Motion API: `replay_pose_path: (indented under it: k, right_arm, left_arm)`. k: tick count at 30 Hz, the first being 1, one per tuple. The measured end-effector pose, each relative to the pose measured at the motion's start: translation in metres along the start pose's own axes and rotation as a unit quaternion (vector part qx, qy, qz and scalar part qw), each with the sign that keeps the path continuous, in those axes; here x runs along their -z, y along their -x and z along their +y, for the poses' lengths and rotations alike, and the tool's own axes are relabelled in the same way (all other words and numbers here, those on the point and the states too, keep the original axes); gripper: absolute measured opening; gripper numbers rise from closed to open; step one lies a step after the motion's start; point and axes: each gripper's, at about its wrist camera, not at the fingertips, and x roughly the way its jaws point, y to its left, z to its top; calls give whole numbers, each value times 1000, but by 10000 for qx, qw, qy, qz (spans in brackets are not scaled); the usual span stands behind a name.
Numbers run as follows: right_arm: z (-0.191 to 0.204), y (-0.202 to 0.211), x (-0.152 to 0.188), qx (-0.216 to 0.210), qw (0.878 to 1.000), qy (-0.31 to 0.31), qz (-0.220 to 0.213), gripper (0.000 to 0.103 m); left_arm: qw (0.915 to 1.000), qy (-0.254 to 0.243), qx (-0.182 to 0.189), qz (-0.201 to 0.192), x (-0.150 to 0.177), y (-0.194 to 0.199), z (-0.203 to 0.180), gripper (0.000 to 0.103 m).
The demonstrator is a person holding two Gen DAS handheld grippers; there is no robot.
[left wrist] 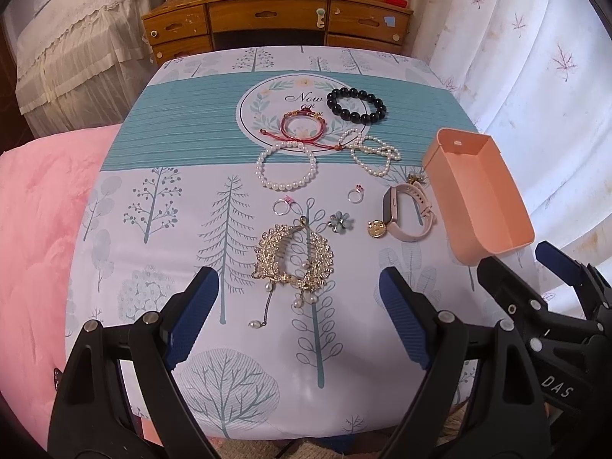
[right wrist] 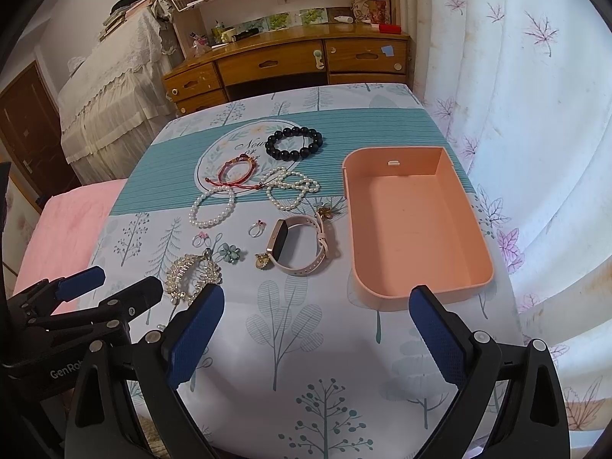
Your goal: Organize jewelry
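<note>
Jewelry lies spread on a tree-print tablecloth (left wrist: pixel 237 229). There is a gold hair comb (left wrist: pixel 292 256), a pink watch (left wrist: pixel 407 212), a pearl bracelet (left wrist: pixel 287 166), a pearl strand (left wrist: pixel 373 151), a red cord bracelet (left wrist: pixel 304 126) and a black bead bracelet (left wrist: pixel 355 106). Two rings (left wrist: pixel 283 205) and a flower brooch (left wrist: pixel 339 222) lie between them. An empty peach box (right wrist: pixel 409 222) stands at the right. My left gripper (left wrist: pixel 298 290) hovers open just short of the comb. My right gripper (right wrist: pixel 317 298) is open near the box's front wall, holding nothing.
A wooden desk with drawers (left wrist: pixel 267 23) stands beyond the table's far edge. White curtains (right wrist: pixel 535 134) hang along the right side. A pink blanket (left wrist: pixel 38 229) lies to the left, and a lace-covered piece of furniture (right wrist: pixel 114 88) is at the back left.
</note>
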Motion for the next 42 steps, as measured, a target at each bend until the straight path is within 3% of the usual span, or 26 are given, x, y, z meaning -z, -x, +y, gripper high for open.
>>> replay_pose_path:
  k: [7, 11, 14, 24, 27, 29, 32, 42]
  right_arm:
    - [0, 5, -10, -7, 9999, 36, -145, 99]
    - [4, 0, -19, -87, 9999, 148, -18, 99]
    - [10, -5, -23, -84, 9997, 240, 38, 99]
    - [41, -25, -21, -398, 9969, 591, 339, 99]
    - [49, -36, -20, -489, 9953, 681, 490, 92]
    - [56, -44, -20, -602, 9933, 753, 643, 82]
    - [66, -55, -19, -799, 9899, 845, 813, 78]
    - [121, -92, -30, -1398, 9759, 1063, 1296, 77]
  left_arm:
    - [10000, 66, -24, -26, -12, 5, 22, 85]
    - [9997, 157, 151, -137, -15, 10, 38, 85]
    - [9998, 123, 49, -170, -15, 11, 46, 85]
    - [9990, 276, -118, 322, 1, -16, 79, 84]
    - [9982, 326, -161, 471, 7, -24, 87, 84]
    - [9979, 366, -158, 507, 10, -26, 92, 84]
    - [9979, 338, -166, 533, 13, -39, 95, 84]
    - [9959, 517, -329, 663, 14, -56, 116, 84]
